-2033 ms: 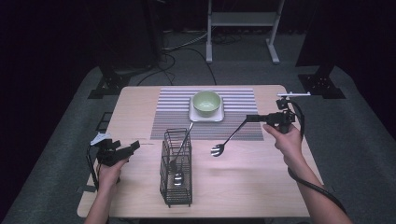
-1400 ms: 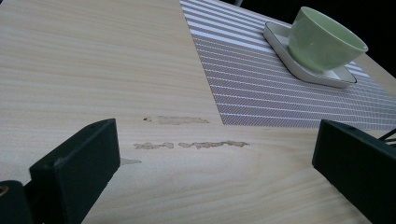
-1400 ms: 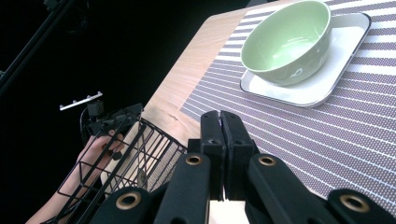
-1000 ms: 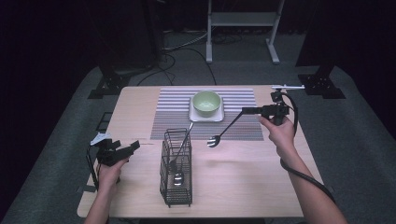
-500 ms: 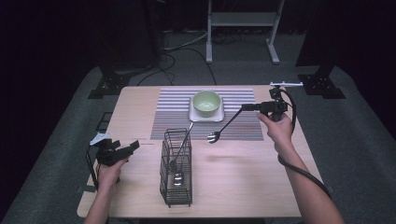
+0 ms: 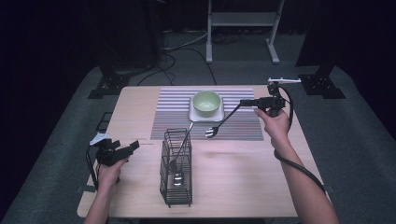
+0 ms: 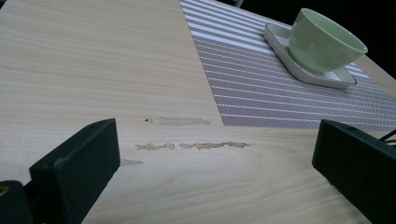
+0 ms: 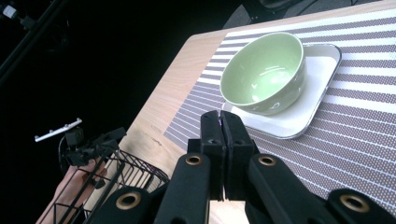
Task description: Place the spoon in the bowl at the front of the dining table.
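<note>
While sweeping across the bench [image 6: 233, 177], meets a striped mat [image 6: 173, 112] at the far middle, a white plate [image 6: 194, 114] on it, and a green bowl [image 6: 206, 102] sitting in that plate. Closer in, a black wire basket [image 6: 176, 172] standing upright just off the mat's near edge. Inside it a spoon [image 6: 179, 161], leaning, with its handle poking out of the top toward the mat.

Between basket and bowl, over the mat's near strip: a fork [image 6: 212, 132], head low, just right of the spoon's handle tip. Slants from upper right down to lower left, head toward the basket, dark handle rising toward the right hand [image 6: 275, 123].

Pinched at the handle's end by the right tool [image 6: 243, 102], jaws pressed tight together. Over by the bench's left edge, the left tool [image 6: 133, 145], jaws spread wide, gripping nothing. Faces across bare wood with pale scuffed streaks [image 7: 187, 145] toward mat and bowl.
</note>
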### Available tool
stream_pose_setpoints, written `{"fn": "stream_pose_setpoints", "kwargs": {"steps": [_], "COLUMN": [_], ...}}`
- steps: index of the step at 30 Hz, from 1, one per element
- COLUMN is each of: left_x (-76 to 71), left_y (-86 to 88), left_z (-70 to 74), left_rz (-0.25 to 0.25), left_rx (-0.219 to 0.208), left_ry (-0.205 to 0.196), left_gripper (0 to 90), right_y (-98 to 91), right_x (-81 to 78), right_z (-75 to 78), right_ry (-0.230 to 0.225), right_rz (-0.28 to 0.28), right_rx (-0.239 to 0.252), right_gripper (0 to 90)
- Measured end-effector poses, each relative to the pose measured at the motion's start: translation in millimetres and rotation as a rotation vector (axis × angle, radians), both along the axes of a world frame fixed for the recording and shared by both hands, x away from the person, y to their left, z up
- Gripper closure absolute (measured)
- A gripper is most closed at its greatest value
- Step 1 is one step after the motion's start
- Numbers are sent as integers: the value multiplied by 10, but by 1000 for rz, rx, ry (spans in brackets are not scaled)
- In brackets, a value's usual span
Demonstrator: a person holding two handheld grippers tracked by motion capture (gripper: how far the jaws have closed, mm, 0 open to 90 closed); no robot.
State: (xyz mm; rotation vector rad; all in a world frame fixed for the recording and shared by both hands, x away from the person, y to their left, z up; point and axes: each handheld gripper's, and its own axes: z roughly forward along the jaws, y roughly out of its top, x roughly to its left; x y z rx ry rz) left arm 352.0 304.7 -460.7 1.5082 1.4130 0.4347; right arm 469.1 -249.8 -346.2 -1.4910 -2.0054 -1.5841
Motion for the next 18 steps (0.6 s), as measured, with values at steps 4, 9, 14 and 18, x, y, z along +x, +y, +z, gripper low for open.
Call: {"fn": "stream_pose_setpoints", "kwargs": {"steps": [4, 9, 14, 18], "left_x": [-2, -2, -2, -3], "left_y": [2, 4, 5, 3], "left_z": [3, 3, 4, 2], "left_rz": [0, 0, 0, 0], "left_rx": [0, 1, 0, 0], "left_ry": [-2, -1, -1, 0], "left_gripper": [0, 0, 0, 0], "right_y": [8, 17, 25, 48], "right_x": [29, 64, 113, 148], "right_z": [12, 18, 38, 62], "right_ry": [1, 2, 0, -5], "right_rz": [-8, -20, -38, -44], "right_rx": [5, 9, 3, -4], "right_gripper": [886, 886, 886, 887]}}
